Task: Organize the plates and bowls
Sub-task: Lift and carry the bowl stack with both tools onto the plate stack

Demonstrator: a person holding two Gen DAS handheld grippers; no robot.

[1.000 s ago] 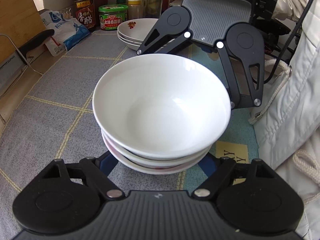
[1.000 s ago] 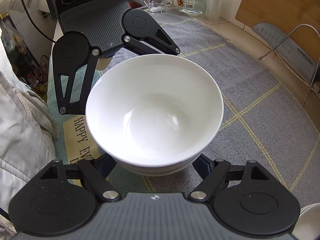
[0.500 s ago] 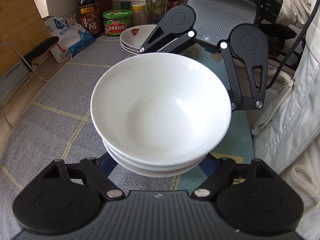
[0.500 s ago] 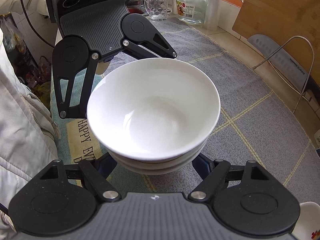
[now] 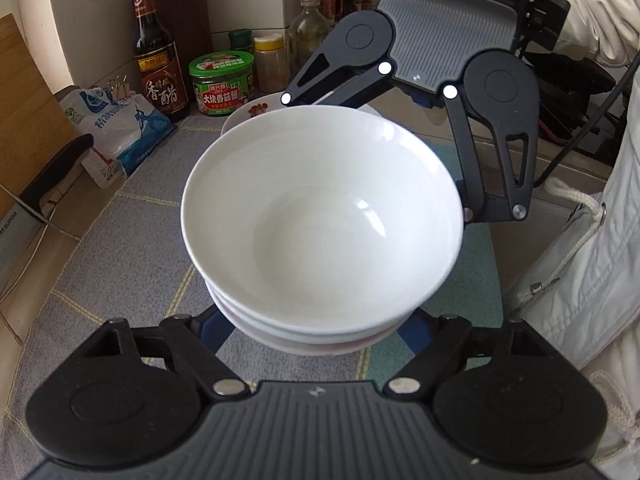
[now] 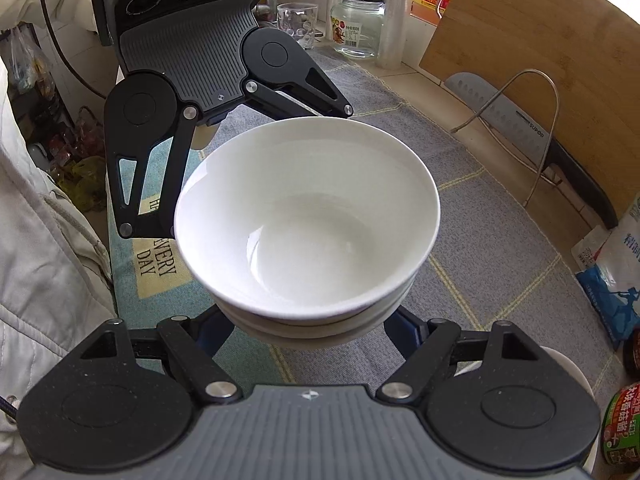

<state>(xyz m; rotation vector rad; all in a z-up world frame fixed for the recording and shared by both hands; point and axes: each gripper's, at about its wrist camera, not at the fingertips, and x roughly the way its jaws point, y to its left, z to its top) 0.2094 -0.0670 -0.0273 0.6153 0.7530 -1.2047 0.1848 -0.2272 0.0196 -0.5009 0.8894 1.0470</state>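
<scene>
A stack of white bowls (image 5: pixel 320 216) hangs above the grey checked cloth (image 5: pixel 120 248), carried between both grippers from opposite sides. My left gripper (image 5: pixel 316 332) is shut on the bottom bowl, its blue fingers (image 5: pixel 214 330) reaching under the stack's near side. Seen from the other side, my right gripper (image 6: pixel 310 330) is likewise shut on the stack of bowls (image 6: pixel 308 220). Its fingertips are hidden beneath the bowls. Just behind the stack in the left wrist view sits a pile of white plates (image 5: pixel 256 110) with a red flower print.
A dark vinegar bottle (image 5: pixel 158 60), a green-lidded jar (image 5: pixel 222 82) and a salt bag (image 5: pixel 120 128) crowd the counter behind the plates. A cleaver (image 6: pixel 532 136) on a wire rack leans at a wooden board (image 6: pixel 540 40). A person's pale jacket (image 5: pixel 592 240) borders the counter.
Both grippers have risen and carried the bowl stack across the cloth toward the plates and jars. The grip on the stack looks unchanged.
</scene>
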